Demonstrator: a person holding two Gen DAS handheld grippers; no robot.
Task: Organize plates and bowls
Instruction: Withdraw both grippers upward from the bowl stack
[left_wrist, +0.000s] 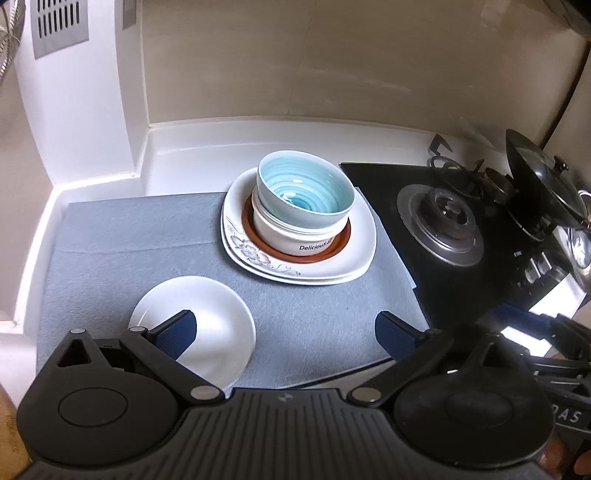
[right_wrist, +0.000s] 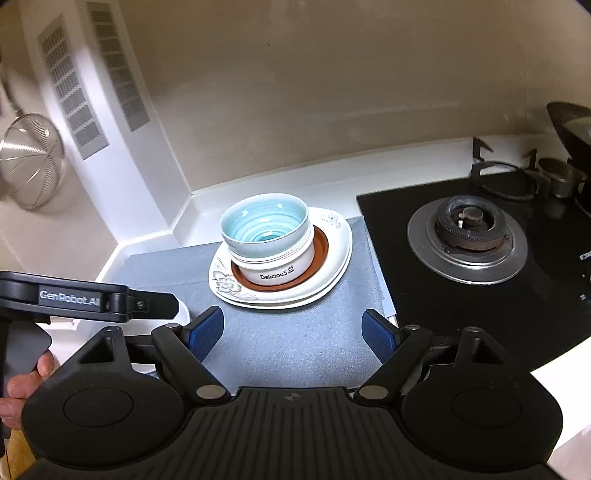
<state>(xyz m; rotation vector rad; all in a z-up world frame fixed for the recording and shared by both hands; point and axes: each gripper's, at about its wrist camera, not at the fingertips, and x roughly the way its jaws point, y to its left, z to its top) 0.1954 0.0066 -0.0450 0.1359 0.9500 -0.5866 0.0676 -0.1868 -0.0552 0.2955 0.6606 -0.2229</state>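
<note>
Left wrist view: the left gripper (left_wrist: 284, 328) hangs over a grey mat (left_wrist: 147, 240) on a white kitchen counter (left_wrist: 207, 136), its blue-padded fingers (left_wrist: 177, 332) spread wide with nothing between them. A small white dish (left_wrist: 218, 325) lies on the mat just under the left finger, partly hidden by it. Farther back, at the mat's far edge, stands the stack: a blue-glazed bowl (left_wrist: 304, 192) nested in a white bowl marked "Delicious" (left_wrist: 295, 236), on a brown saucer (left_wrist: 295, 256), on two white square plates (left_wrist: 343, 266) with a grey flower pattern. To the right, a black gas hob (left_wrist: 424, 266) with a round burner (left_wrist: 448, 221) borders the mat; a dark pan with a lid (left_wrist: 543, 184) sits at its far side.

Right wrist view: the right gripper (right_wrist: 293, 332) faces the same stack, blue-glazed bowl (right_wrist: 264, 225) on top, fingers (right_wrist: 376, 336) apart and empty above bare mat (right_wrist: 288, 332). The left gripper (right_wrist: 155, 304) juts in from the left edge, held by a hand (right_wrist: 22, 384), and covers most of the white dish. The hob (right_wrist: 480, 302) lies to the right; a metal strainer (right_wrist: 31, 166) hangs on the left wall beside two vent grilles (right_wrist: 74, 96).
</note>
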